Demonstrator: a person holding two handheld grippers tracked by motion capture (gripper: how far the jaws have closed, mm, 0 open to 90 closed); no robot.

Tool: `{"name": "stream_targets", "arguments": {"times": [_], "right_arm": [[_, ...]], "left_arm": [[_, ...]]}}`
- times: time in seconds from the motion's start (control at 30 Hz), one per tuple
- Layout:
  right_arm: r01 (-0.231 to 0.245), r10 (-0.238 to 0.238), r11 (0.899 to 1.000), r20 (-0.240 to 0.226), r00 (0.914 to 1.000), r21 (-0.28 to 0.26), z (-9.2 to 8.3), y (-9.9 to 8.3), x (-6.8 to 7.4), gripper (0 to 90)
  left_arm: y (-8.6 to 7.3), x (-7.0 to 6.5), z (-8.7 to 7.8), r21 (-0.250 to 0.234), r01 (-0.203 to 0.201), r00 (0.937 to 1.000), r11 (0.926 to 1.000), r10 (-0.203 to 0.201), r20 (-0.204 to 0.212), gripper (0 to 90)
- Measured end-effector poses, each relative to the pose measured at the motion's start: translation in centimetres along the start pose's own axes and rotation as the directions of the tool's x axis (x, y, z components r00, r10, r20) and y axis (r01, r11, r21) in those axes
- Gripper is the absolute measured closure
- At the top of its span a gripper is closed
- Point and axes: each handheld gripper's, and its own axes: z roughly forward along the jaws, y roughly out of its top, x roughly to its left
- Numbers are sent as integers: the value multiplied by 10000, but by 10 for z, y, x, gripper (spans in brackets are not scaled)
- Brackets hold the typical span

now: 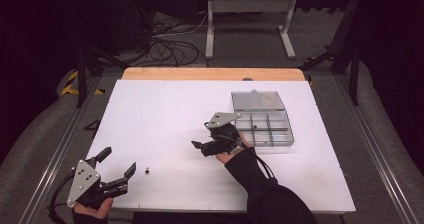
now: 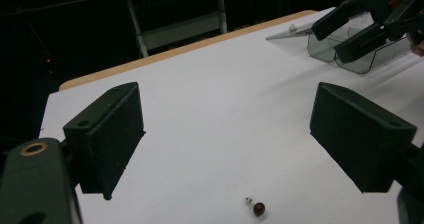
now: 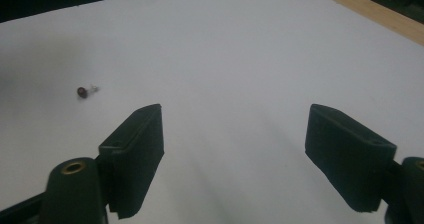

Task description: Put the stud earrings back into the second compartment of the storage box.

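Note:
A tiny dark red bead with a silver stub (image 1: 147, 171) lies on the white table (image 1: 165, 114) near its front edge. It shows low between the jaws in the left gripper view (image 2: 258, 209) and far left in the right gripper view (image 3: 82, 91). My left gripper (image 1: 118, 162) is at the front left corner, open and holding nothing (image 2: 232, 129), just left of the bead. My right gripper (image 1: 201, 135) hovers mid-table, open and holding nothing (image 3: 250, 149), pointing left, beside a clear compartment box (image 1: 264, 128).
The clear box has its lid (image 1: 257, 100) laid open toward the back, and a small dark item sits in one compartment. A wooden strip (image 1: 212, 74) edges the table's far side. Cables and a metal stand (image 1: 250, 19) are on the floor beyond.

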Motion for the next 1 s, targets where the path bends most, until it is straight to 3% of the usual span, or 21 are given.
{"name": "stream_targets", "arguments": {"times": [0.23, 1.0], "right_arm": [[367, -370, 9993, -727, 9967, -61, 21, 7, 22, 225], [773, -789, 9969, -1886, 9789, -158, 70, 19, 73, 222]], "left_arm": [[0, 0, 0, -13, 18, 10000, 10000, -18, 19, 143], [0, 2, -2, -39, 35, 10000, 10000, -35, 28, 143]]}}
